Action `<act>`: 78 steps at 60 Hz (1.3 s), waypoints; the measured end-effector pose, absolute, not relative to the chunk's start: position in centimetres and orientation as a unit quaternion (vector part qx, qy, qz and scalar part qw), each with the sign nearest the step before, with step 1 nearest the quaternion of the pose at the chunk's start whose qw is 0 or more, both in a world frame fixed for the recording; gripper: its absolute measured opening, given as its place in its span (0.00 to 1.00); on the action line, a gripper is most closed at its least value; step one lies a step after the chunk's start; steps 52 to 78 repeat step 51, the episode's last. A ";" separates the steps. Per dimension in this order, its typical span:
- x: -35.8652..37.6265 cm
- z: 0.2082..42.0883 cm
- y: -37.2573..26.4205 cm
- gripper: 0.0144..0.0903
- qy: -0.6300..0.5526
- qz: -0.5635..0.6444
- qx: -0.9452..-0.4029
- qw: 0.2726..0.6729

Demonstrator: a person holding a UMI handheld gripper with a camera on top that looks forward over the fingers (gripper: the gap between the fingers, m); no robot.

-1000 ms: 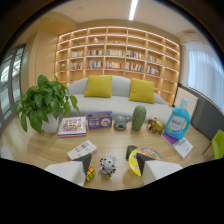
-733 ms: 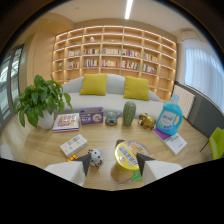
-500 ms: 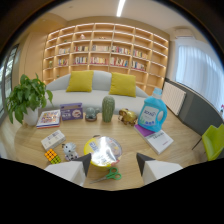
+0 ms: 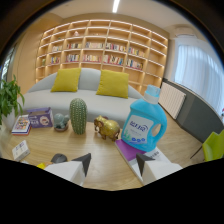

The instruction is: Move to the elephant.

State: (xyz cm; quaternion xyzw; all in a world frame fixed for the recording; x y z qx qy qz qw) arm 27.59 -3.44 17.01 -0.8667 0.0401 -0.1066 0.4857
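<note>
Since earlier, view swung right; tongs point(image 4: 111, 161) wide, holding nothing. Elephant point(image 4: 107, 128) on table point(image 4: 100, 150) just beyond tongs, between cactus point(image 4: 78, 116) and bottle point(image 4: 144, 125). Approach step; next, ease straight ahead.

Glossy gold elephant point(image 4: 107, 128), shiny blue plastic bottle point(image 4: 144, 125) w/ paper label, matt wood table point(image 4: 105, 157).

Item count: one gold elephant point(image 4: 107, 127), one green cactus point(image 4: 78, 115), one blue detergent bottle point(image 4: 144, 122), two yellow cushions point(image 4: 65, 80).
</note>
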 end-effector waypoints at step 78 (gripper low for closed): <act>29.0 7.5 9.2 0.93 0.028 -0.081 -0.881 0.465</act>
